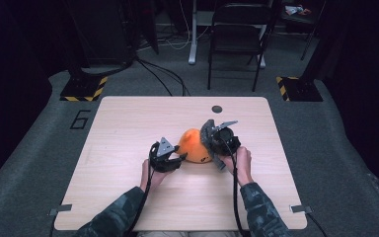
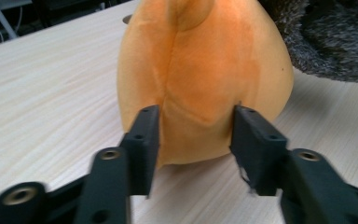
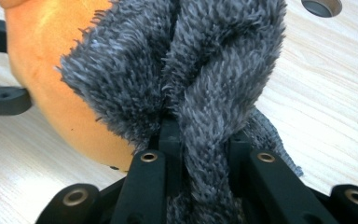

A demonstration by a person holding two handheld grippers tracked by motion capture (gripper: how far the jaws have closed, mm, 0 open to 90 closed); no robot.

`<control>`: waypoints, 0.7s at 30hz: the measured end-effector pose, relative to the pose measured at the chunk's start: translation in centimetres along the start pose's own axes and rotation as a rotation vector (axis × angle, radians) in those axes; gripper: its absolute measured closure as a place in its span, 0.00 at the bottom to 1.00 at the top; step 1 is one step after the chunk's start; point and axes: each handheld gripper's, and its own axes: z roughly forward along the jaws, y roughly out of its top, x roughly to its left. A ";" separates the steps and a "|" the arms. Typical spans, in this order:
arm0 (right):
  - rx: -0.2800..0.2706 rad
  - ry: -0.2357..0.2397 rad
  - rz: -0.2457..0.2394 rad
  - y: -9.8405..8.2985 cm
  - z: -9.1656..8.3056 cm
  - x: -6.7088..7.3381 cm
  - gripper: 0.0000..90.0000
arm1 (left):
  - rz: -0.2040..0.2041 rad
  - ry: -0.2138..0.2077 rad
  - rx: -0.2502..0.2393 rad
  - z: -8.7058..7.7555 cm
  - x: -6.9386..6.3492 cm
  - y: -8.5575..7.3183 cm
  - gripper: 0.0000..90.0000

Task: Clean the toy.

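One camera looked down on my table (image 1: 128, 123) from above; both gripper cameras sat close (almost touching) to the same orange toy (image 2: 205, 70).

Wooden table (image 1: 128, 123), black folding chair (image 1: 237, 29), striped floor bases (image 1: 84, 89)

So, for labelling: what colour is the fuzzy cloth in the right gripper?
Dark grey, the fuzzy cloth; right gripper view shows it best.
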 end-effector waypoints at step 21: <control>-0.058 0.001 0.008 0.8 -1.9 -0.4 0.83 | 0.005 0.010 -0.016 0.8 -0.4 0.0 0.91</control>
